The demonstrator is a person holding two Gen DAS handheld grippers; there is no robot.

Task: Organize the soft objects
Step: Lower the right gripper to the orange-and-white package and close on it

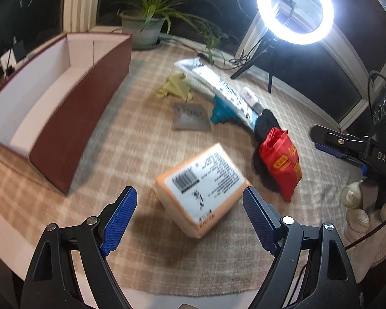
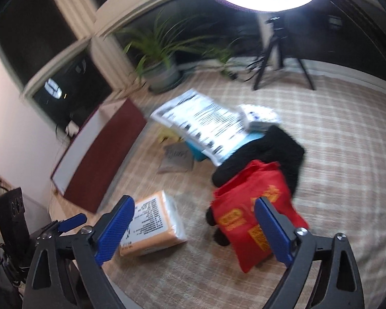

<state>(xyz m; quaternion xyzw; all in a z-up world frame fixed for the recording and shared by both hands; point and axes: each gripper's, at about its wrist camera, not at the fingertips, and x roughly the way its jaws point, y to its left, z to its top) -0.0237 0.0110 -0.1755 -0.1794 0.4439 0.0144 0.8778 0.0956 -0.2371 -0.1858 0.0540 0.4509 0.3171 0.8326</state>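
Orange pack (image 1: 202,191) with white barcode label, red bag (image 2: 254,216) with yellow print, maroon box (image 1: 64,118) white inside, beige plaid cloth (image 1: 131,154), blue gripper pads (image 1: 121,217).

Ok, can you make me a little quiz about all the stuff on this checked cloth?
1. True or false: the big brown box has things in it.
2. Which lies nearest the left gripper: A the yellow cloth, B the orange pack, C the teal cloth?
3. What colour is the bag in front of the right gripper?

Key: 1 false, it looks empty; 2 B; 3 red.
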